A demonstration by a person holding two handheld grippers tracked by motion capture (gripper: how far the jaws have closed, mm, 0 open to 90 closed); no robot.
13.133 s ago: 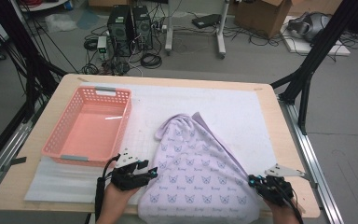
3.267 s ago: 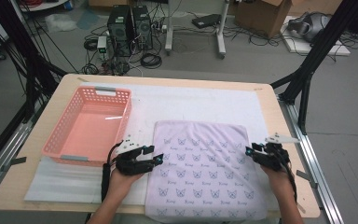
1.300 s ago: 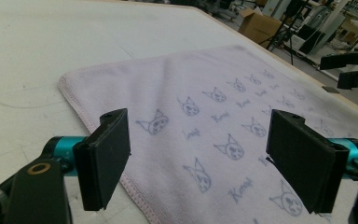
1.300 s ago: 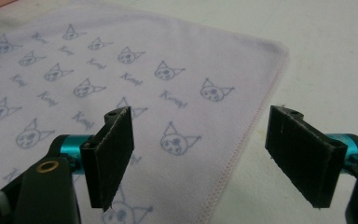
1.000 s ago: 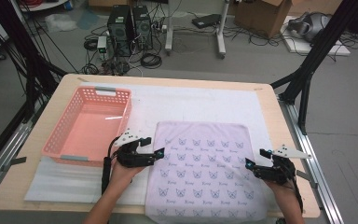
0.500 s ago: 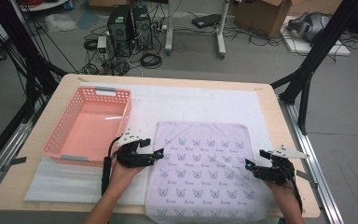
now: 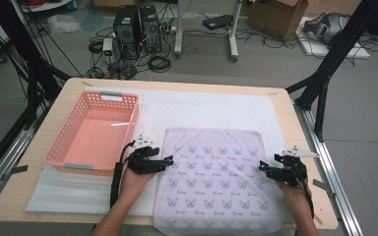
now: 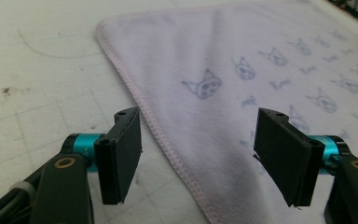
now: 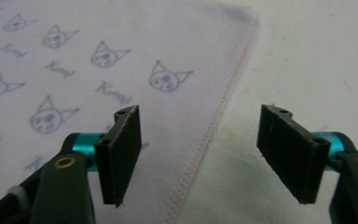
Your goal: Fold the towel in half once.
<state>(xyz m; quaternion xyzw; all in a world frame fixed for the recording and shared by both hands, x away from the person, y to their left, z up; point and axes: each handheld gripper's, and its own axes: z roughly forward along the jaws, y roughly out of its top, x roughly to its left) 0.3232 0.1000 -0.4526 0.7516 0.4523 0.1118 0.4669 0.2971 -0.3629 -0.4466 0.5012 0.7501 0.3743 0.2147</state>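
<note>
left tool (image 8: pixel 198 158) and right tool (image 9: pixel 198 156) both apart, jaws just been closing in, each straddling a side hem of the flat towel (image 7: pixel 216 177), nothing clamped.

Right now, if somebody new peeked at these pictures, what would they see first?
First, the pale lilac cloth printed with little cat faces, spread flat on the near middle of the table. Next, the empty pink plastic basket to its left. Then the two black grippers, the left gripper at the cloth's left edge and the right gripper at its right edge, jaws apart over the hems, just closing a bit.
</note>
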